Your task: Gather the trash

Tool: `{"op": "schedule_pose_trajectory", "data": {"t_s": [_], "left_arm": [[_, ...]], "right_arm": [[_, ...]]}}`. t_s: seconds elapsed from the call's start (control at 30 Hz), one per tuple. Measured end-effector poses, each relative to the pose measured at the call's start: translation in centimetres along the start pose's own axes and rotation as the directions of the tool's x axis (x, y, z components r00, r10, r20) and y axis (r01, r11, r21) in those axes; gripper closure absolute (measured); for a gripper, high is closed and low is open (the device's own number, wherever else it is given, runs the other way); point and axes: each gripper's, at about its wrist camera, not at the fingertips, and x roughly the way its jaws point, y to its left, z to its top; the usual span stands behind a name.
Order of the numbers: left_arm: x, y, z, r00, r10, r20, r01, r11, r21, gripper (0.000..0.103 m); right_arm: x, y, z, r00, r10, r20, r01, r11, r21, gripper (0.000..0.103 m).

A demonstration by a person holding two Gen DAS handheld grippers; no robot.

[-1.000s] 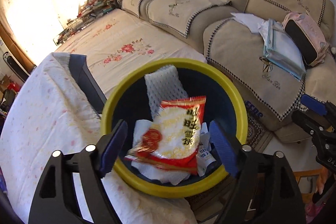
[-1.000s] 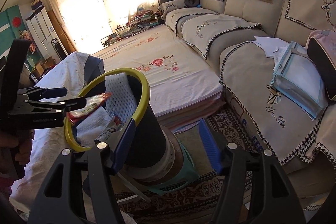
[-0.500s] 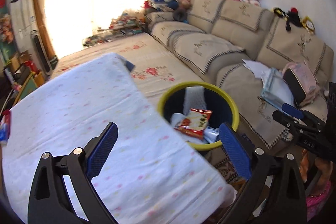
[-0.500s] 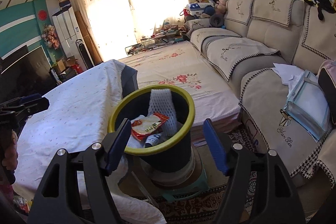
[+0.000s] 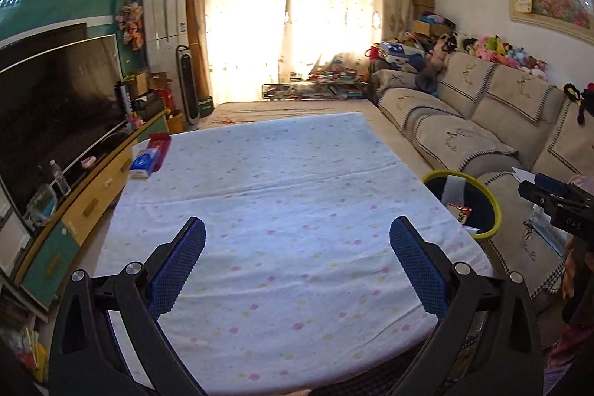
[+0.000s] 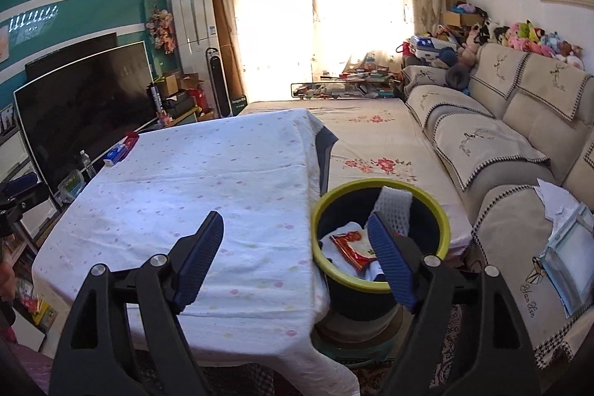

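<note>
Two items lie at our bench's [image 5: 282, 210] far left edge, a blue packet [image 5: 143, 161] beside a red box [image 5: 159, 140]. Both hand-held grippers, left [image 5: 297, 258] and right [image 6: 297, 247], gape empty. We judge the next reach goes there, then to the bin [image 6: 378, 279] beside the bench on the right, which holds wrappers.

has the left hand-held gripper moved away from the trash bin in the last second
Yes. The left hand-held gripper pulled back and swung left; the bin now sits small at its right, table ahead.

left gripper [image 5: 297, 244]: black angular frame, triangular cut-outs, silver screws
fingers [image 5: 178, 262]: blue ribbed pads
right gripper [image 6: 297, 244]: same black frame, blue pads, "DAS" lettering on its side
</note>
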Motion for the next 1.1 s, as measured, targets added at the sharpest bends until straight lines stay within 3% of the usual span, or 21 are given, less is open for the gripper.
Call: {"op": "schedule_pose_trajectory", "data": {"t_s": [0.1, 0.27, 0.4, 0.63, 1.1], "left_arm": [[-1.8, 3.2, -1.2, 1.0, 0.02, 0.017, -0.019, 0.997, -0.072, 0.005], [-5.1, 6.5, -3.2, 0.996, 0.071, 0.061, -0.061, 0.986, -0.155, 0.005], [-7.5, 7.9, -4.4, 0.99, 0.106, 0.095, -0.09, 0.982, -0.165, 0.005], [-8.4, 7.1, -4.2, 0.984, 0.14, 0.107, -0.124, 0.982, -0.142, 0.005], [-7.7, 5.7, -3.6, 0.989, 0.114, 0.094, -0.103, 0.988, -0.115, 0.005]], "right_arm": [[-1.1, 3.0, 0.6, 1.0, 0.0, 0.025, 0.001, 0.998, -0.058, 0.011], [-2.8, 6.7, 0.7, 0.998, -0.023, 0.058, 0.03, 0.991, -0.129, 0.008], [-3.5, 8.1, 0.4, 0.998, -0.005, 0.057, 0.014, 0.988, -0.153, 0.007], [-3.4, 8.1, 0.1, 0.999, 0.016, 0.049, -0.009, 0.99, -0.143, 0.007], [-3.5, 7.4, 0.2, 0.998, 0.013, 0.061, -0.005, 0.992, -0.13, 0.007]]}}
